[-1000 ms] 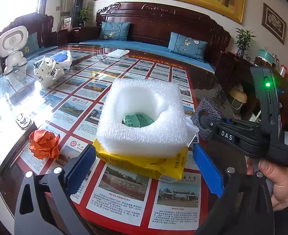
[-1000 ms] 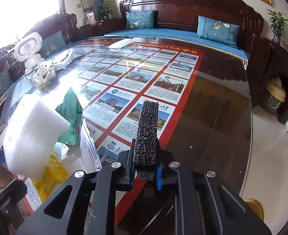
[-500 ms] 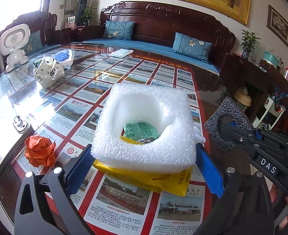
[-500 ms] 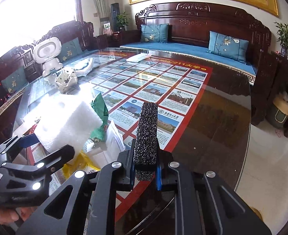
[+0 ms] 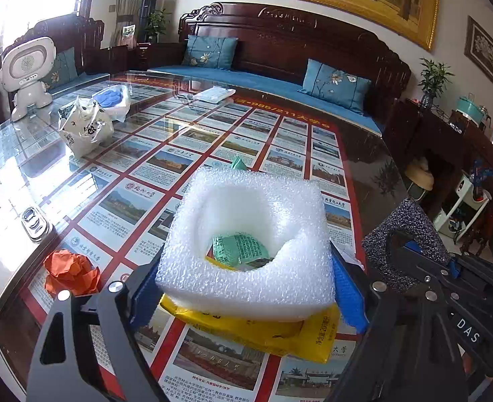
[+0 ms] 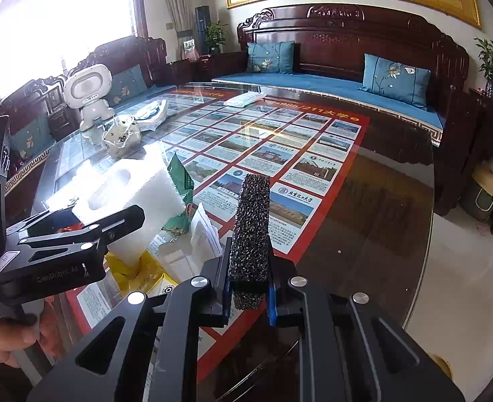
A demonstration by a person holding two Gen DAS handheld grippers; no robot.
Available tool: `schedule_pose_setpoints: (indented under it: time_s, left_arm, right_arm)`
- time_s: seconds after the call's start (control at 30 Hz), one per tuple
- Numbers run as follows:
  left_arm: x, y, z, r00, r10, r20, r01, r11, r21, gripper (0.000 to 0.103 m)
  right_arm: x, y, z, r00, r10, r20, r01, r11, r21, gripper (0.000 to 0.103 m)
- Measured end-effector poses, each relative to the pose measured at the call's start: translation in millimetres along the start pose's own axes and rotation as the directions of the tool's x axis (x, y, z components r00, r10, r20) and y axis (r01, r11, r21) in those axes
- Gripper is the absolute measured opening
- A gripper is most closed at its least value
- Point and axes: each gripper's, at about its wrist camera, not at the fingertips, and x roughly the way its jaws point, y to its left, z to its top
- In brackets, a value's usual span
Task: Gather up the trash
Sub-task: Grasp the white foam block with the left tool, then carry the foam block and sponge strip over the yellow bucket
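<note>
My left gripper [image 5: 246, 284] is shut on a white foam block [image 5: 249, 234], its blue pads pressing both sides. The foam block [image 6: 129, 191] sits on a yellow wrapper [image 5: 273, 331], and a green packet [image 5: 238, 248] shows through its hollow. My right gripper [image 6: 248, 284] is shut on a black foam piece [image 6: 249, 231] held upright above the glass table [image 6: 363, 217]. The black foam piece [image 5: 407, 231] and the right gripper also show at the right of the left wrist view. A crumpled orange paper [image 5: 70, 271] lies on the table to the left.
A white patterned bag [image 5: 85, 127], a bag with blue contents [image 5: 112, 100] and a white robot toy [image 5: 28, 73] stand at the far left. A white packet [image 5: 213, 93] lies at the far edge. A metal object [image 5: 35, 222] sits near the left edge. A sofa stands behind.
My left gripper has moved forward and closed on the white foam block. My right gripper has shifted with the black foam piece still in it.
</note>
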Motion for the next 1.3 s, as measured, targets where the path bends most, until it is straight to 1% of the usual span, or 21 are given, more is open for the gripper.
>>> schedule_pose_setpoints:
  time_s: [0.13, 0.23, 0.4, 0.53, 0.63, 0.73, 0.8, 0.97, 1.07, 1.17, 1.3]
  left_arm:
    - [-8, -2, 1, 1.000, -0.008, 0.018, 0.008, 1.000, 0.008, 0.084]
    - [-21, -5, 3, 0.999, 0.005, 0.051, -0.006, 1.000, 0.029, 0.084]
    - [-47, -16, 7, 0.995, 0.005, 0.104, -0.012, 0.998, 0.059, 0.085]
    - [-66, -29, 8, 0.992, -0.023, 0.126, 0.013, 0.997, 0.081, 0.085]
    - [-77, -47, 4, 0.991, -0.061, 0.122, 0.048, 0.993, 0.110, 0.085]
    - [-80, -72, -6, 0.988, -0.120, 0.092, 0.107, 0.984, 0.140, 0.085]
    - [-77, -94, -15, 0.985, -0.163, 0.052, 0.152, 0.974, 0.169, 0.085]
    - [-66, -150, -39, 0.973, -0.229, -0.030, 0.229, 0.945, 0.233, 0.085]
    - [-58, -184, -51, 0.962, -0.262, -0.077, 0.273, 0.924, 0.266, 0.085]
    - [-47, -219, -66, 0.953, -0.275, -0.129, 0.302, 0.904, 0.303, 0.085]
    - [-25, -270, -88, 0.926, -0.302, -0.227, 0.366, 0.864, 0.345, 0.085]
  right_arm:
    - [-6, -2, -1, 1.000, -0.003, 0.007, 0.003, 1.000, 0.004, 0.016]
    - [-12, -3, -2, 1.000, 0.001, 0.013, -0.001, 1.000, 0.005, 0.016]
    - [-26, -7, -7, 1.000, 0.001, 0.029, -0.001, 1.000, 0.009, 0.016]
    - [-47, -14, -15, 0.998, -0.002, 0.061, 0.000, 1.000, 0.027, 0.016]
    - [-67, -22, -22, 0.996, -0.009, 0.084, 0.006, 0.999, 0.037, 0.016]
    - [-88, -36, -32, 0.994, -0.032, 0.102, 0.027, 0.998, 0.052, 0.016]
    - [-100, -48, -40, 0.993, -0.052, 0.104, 0.045, 0.997, 0.066, 0.016]
    - [-129, -95, -65, 0.986, -0.138, 0.093, 0.125, 0.983, 0.131, 0.016]
    - [-147, -122, -85, 0.979, -0.185, 0.080, 0.170, 0.971, 0.169, 0.016]
    - [-160, -150, -108, 0.974, -0.219, 0.052, 0.204, 0.957, 0.205, 0.016]
    - [-174, -183, -138, 0.965, -0.261, 0.007, 0.251, 0.936, 0.247, 0.016]
